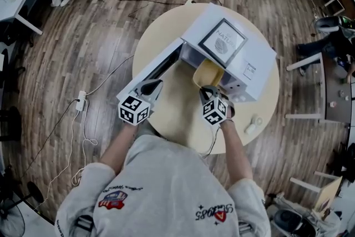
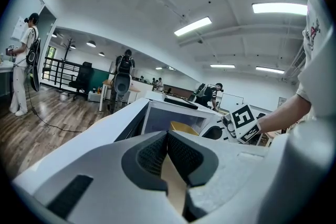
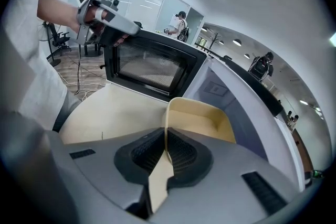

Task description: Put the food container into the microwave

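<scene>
Right claw [image 3: 167,150] pinched narrow on the near wall of the yellow food container [image 3: 202,120]. Container poised at the mouth of the microwave [image 3: 237,96], just past the bench [image 3: 113,113] edge, not yet fully inside. Left claw [image 3: 100,10] closed on nothing, up by the top of the open door [image 3: 152,68]. Judged mid-insertion. Next: push deeper and level, clear of the frame, set down, then loosen and back out.

The pale yellow, open-topped food container [image 1: 208,74], its near rim pinched by the right gripper [image 3: 166,147], is partly inside the mouth of the white microwave [image 1: 260,55] on the round worktop [image 1: 177,119], door [image 1: 158,66] wide open.
</scene>
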The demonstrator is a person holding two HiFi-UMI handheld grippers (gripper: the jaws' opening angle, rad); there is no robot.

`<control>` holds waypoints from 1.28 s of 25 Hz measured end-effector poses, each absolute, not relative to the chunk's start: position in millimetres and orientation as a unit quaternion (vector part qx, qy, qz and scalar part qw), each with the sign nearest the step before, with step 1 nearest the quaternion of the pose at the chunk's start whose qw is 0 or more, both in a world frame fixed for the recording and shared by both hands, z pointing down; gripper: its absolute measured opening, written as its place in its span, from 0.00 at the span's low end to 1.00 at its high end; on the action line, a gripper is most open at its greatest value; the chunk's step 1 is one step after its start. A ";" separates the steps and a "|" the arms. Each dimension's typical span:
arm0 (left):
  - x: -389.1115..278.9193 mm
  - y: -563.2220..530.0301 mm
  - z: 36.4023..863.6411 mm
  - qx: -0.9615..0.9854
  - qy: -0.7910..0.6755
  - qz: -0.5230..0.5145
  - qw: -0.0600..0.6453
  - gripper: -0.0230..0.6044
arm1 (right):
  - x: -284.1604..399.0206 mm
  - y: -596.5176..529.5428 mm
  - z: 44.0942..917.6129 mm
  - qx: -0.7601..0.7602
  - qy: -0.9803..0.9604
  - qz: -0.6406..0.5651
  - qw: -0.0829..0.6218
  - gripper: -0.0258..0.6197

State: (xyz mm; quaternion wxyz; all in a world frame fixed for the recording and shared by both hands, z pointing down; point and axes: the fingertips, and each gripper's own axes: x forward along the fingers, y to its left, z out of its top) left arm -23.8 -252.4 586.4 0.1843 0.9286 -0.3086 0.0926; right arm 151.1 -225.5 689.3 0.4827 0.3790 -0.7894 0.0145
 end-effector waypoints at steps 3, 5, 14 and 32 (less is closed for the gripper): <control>-22.9 -255.0 586.8 0.929 -0.306 0.096 0.186 0.04 | 152.3 -233.3 694.0 0.378 -0.788 0.019 0.486 0.08; -22.5 -257.2 587.4 0.929 -0.305 0.097 0.187 0.04 | 152.3 -238.3 696.9 0.379 -0.787 0.022 0.487 0.08; -13.9 -259.3 593.8 0.933 -0.290 0.113 0.179 0.04 | 158.0 -255.2 714.6 0.394 -0.779 0.022 0.488 0.08; -5.9 -252.7 608.3 0.934 -0.269 0.131 0.194 0.04 | 170.4 -277.8 740.0 0.417 -0.758 0.008 0.502 0.08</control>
